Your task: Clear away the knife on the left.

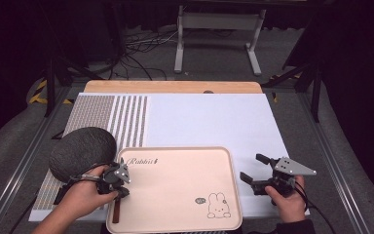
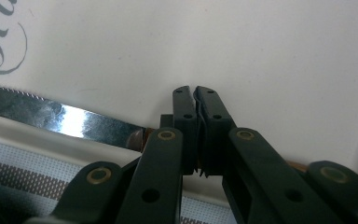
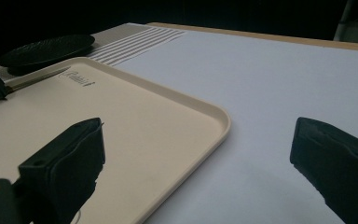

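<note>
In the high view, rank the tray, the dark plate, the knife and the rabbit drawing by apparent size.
1. tray
2. dark plate
3. knife, mostly hidden under the left gripper, so unsure against the next
4. rabbit drawing

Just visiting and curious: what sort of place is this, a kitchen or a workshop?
Probably a lab or recording studio: dark curtains, loose floor cables and a metal stand surround a table set with a tray and a knife.

Wooden table (image 1: 175,87), white mat (image 1: 209,122) over it, striped at left. On the mat: dark plate (image 1: 82,150) at left, beige tray (image 1: 175,187) beside it at the near edge.
</note>
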### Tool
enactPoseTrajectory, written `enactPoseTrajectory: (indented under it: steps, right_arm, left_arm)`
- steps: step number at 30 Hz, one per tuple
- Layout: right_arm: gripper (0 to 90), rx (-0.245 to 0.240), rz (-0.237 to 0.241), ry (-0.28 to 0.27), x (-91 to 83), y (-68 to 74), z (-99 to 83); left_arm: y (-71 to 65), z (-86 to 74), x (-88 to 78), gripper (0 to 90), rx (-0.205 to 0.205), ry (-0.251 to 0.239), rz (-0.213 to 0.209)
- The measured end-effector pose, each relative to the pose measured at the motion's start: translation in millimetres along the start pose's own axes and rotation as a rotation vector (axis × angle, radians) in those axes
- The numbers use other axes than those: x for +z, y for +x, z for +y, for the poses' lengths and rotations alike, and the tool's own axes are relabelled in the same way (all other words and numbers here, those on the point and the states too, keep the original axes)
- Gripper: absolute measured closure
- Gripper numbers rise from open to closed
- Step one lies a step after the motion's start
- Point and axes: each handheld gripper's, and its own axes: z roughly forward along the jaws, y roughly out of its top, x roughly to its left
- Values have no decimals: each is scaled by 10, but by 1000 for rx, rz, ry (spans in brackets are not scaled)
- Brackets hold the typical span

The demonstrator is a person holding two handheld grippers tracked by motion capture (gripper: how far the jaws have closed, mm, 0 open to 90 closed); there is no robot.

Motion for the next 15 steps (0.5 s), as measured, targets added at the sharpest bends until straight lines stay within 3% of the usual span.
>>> enactPoseTrajectory:
  steps: [2,5,7,9,10,11,12,15]
  right_arm:
    - [41,0,-1,-1,-1,0,1]
    - [40,1,-1,-2,-2,0,1]
    - [41,0,-1,-2,-1,1,2]
    - [41,-3,-1,0,0,3,3]
    - [41,-3,0,0,1,4,3]
    - [41,-3,0,0,1,4,3]
    - [41,-2,0,0,1,3,4]
    - [41,-4,0,0,0,2,4]
  left_arm:
    - [5,-6,-9,834,-11,-11,-1]
    - [14,-5,-27,689,-24,-43,-7]
    - [14,1,-64,641,-38,-76,-14]
    - [8,9,-98,515,-65,-117,-3]
    - [10,11,-114,366,-72,-138,3]
    - [9,9,-131,366,-79,-154,15]
    - [22,0,-172,265,-77,-172,46]
    - [33,-15,-206,192,-76,-203,66]
